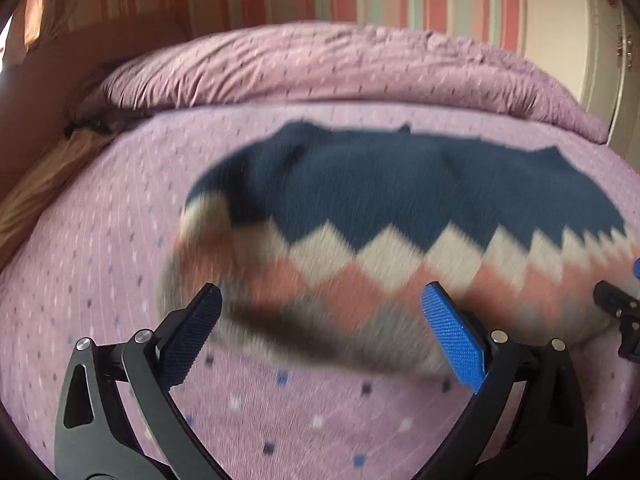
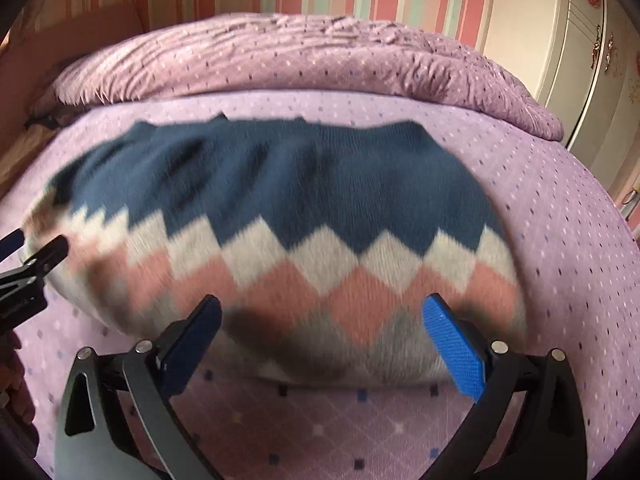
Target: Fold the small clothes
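**Here, both hand-held grippers poised at the near hem of a small sweater, before the first fold**

Here the knitted sweater (image 2: pixel 288 216) lies spread on the bed (image 2: pixel 560 240), its navy part toward the rumpled duvet (image 2: pixel 304 60) at the far side and its white, pink and grey zigzag bands toward the cameras. Both views are blurred, so fine detail of the knit and of its sleeves cannot be read.

The left hand-held gripper (image 1: pixel 322 338) stands with its fingers wide apart, holding nothing; the grey near edge of the garment lies between and just beyond the fingertips. At that corner the cloth looks bunched or turned over, though the blur prevents certainty. The right hand-held gripper (image 2: pixel 322 338) is likewise spread and empty, its pads (image 2: pixel 454 346) framing the near hem toward the garment's right side. Each tool shows at the margin of the other's view, so the two are set side by side along the same edge.

Judged from this layout, the step in hand is the approach for a first grasp; no clean fold is apparent. The next move calls for both sets of fingers to close on the hem, one near each corner, pinching the sweater's layers without catching the bed sheet beneath, then to lift and carry the edge evenly toward the navy end. The bunched left corner probably needs flattening first.
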